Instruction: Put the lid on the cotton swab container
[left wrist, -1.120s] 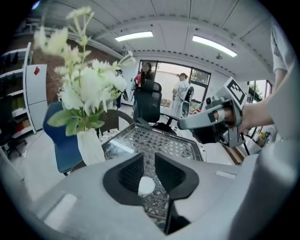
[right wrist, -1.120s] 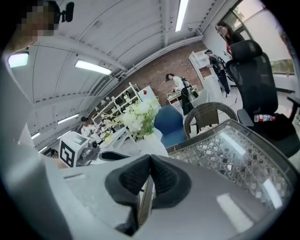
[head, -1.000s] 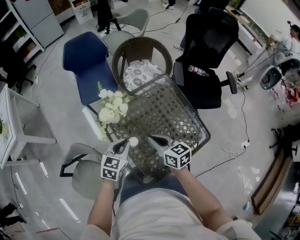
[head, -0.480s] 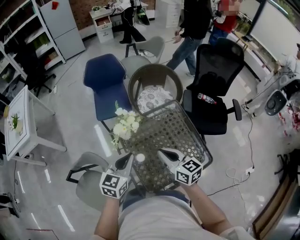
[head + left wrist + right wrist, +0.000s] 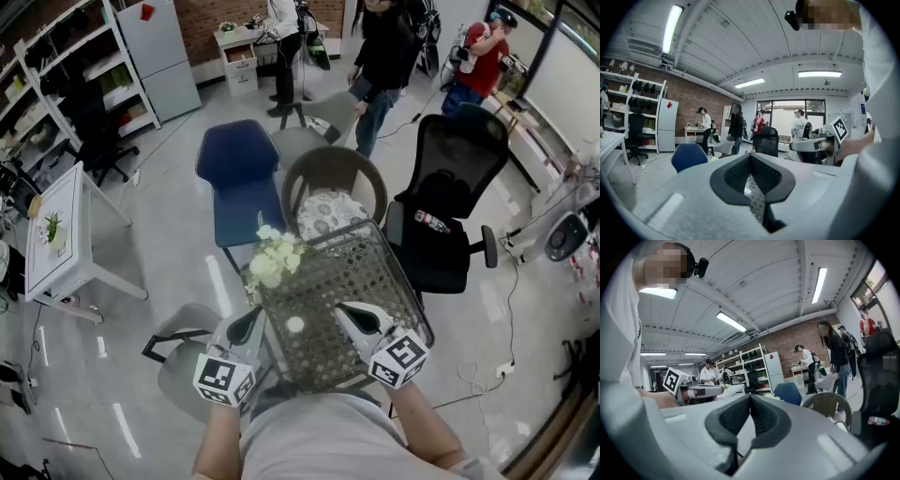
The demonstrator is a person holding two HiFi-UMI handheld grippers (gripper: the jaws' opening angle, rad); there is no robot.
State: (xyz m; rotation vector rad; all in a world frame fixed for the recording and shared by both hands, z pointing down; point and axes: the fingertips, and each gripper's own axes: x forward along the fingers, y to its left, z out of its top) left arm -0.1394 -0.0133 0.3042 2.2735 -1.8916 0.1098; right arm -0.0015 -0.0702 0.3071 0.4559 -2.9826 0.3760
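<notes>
Now, left tongs point(image 5: 249, 321): shut, holding nothing.
Right tongs point(image 5: 350, 316): shut, holding nothing.
White tub point(image 5: 295, 324): between the tongs.
Tip, I think: open wide first.

Grey floor point(image 5: 141, 253), brick wall point(image 5: 211, 19), blue chair point(image 5: 239, 178).

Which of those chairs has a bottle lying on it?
The black office chair: a bottle lies on its seat. The blue chair and wicker chair have none.
</notes>
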